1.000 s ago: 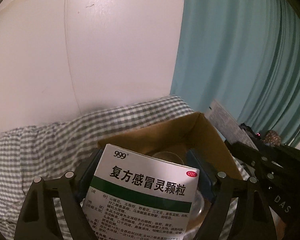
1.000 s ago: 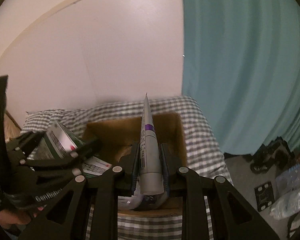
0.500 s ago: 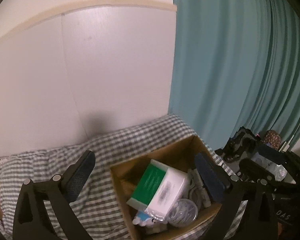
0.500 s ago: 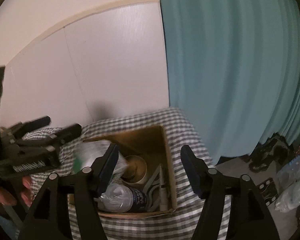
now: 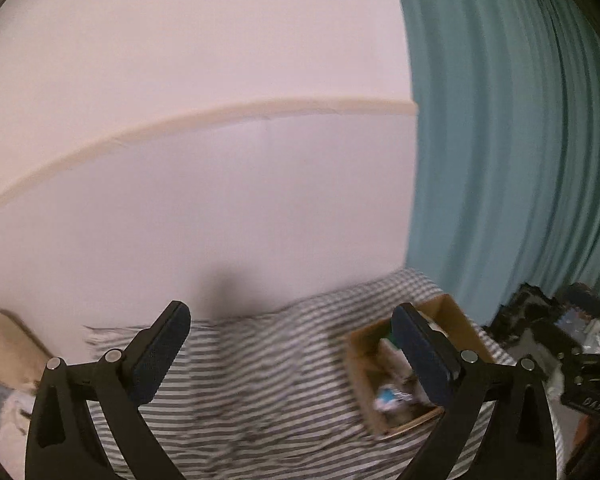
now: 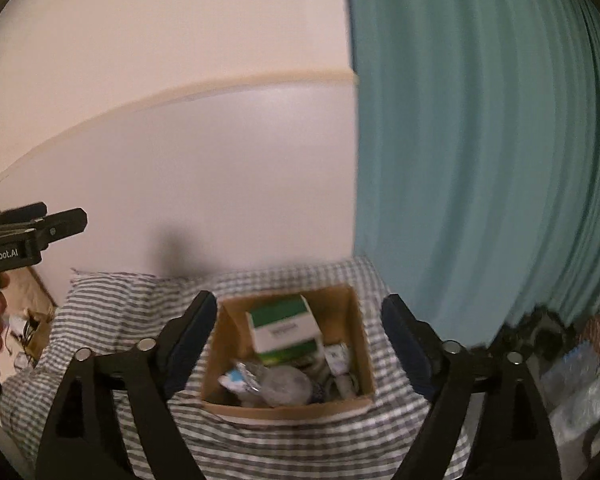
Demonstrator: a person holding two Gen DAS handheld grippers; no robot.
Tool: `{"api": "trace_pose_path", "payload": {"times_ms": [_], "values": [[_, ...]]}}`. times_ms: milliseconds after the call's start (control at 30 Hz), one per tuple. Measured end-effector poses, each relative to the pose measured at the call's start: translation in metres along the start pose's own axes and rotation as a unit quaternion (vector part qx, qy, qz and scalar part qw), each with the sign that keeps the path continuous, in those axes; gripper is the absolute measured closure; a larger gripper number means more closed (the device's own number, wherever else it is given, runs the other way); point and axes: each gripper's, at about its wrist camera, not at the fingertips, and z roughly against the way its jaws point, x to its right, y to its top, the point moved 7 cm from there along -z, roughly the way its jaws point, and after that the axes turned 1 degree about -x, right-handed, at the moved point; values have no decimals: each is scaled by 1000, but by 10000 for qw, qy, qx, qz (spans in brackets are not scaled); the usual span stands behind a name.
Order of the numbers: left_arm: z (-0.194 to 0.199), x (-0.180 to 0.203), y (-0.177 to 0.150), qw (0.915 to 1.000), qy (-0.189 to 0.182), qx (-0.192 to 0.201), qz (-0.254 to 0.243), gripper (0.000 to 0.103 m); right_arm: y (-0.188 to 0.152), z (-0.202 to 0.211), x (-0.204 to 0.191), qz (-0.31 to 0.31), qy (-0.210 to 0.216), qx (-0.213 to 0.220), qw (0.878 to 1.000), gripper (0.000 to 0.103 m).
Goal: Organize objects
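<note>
A cardboard box [image 6: 360, 344] sits on the grey checked cloth [image 6: 132, 304]. It holds a green and white medicine box [image 6: 286, 328], a clear bottle [image 6: 284, 388] and several small items. My right gripper [image 6: 296, 320] is open and empty, raised above and in front of the box. My left gripper [image 5: 290, 330] is open and empty, held high to the left of the box [image 5: 360, 352], which shows blurred at its right finger. The left gripper also shows at the left edge of the right wrist view [image 6: 40, 224].
A white wall [image 6: 220, 180] stands behind the cloth and a teal curtain [image 6: 480, 140] hangs at the right. Dark clutter and bags [image 6: 572, 360] lie on the floor at the right. A tan object [image 5: 4, 344] is at the far left.
The left gripper let go of the medicine box and the right let go of the tube; both now lie in the cardboard box. Both grippers opened, then rose and drew back.
</note>
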Motion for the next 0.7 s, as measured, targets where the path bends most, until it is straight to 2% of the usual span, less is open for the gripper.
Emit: {"api": "trace_pose_path", "payload": {"times_ms": [133, 200, 333, 500, 600, 700], "values": [[41, -38, -11, 9992, 330, 187, 93, 0, 11, 29, -41, 312, 177, 298, 9989, 8], [56, -52, -19, 9983, 514, 246, 156, 0, 11, 37, -60, 380, 220, 422, 9981, 1], [76, -74, -46, 9959, 776, 340, 311, 0, -1, 58, -97, 660, 149, 551, 9962, 0], [72, -87, -83, 9936, 852, 240, 703, 0, -29, 48, -134, 1011, 204, 464, 9936, 0], [64, -88, -101, 9924, 900, 230, 812, 0, -47, 33, -140, 947, 280, 280, 9947, 0], [52, -84, -116, 9919, 999, 259, 736, 0, -59, 18, -137, 920, 166, 209, 9954, 0]]}}
